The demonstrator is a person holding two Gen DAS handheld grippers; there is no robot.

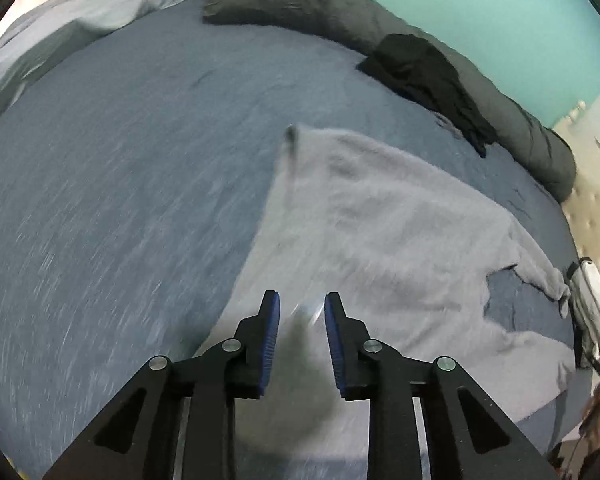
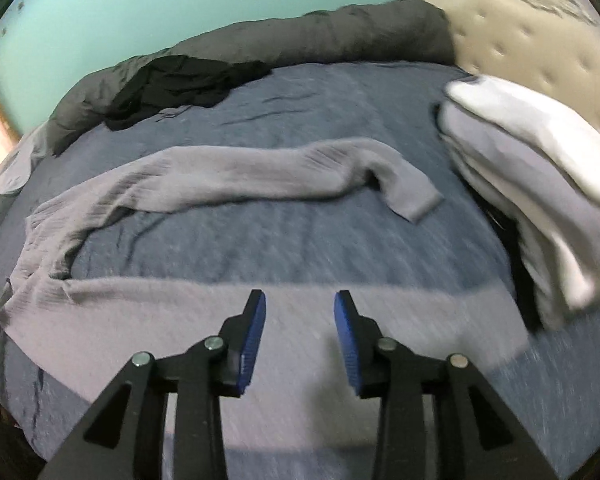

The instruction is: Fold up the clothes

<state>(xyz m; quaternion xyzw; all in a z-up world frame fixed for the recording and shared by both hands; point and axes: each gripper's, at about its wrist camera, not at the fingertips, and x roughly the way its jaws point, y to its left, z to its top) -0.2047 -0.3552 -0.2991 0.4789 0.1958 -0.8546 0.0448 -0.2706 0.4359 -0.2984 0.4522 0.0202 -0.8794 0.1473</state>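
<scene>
Where sweater (image 2: 228, 176) ends, bare bedsheet (image 2: 300, 92).

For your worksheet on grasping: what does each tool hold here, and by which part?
Nothing: the left tool and right tool both stand open above the grey sweater, pads clear.

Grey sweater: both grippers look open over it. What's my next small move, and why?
Probably take the right gripper to the sleeve and fold it onto the sweater: both it and the left gripper hold nothing, and the sleeve lies stretched across the bed.
</scene>
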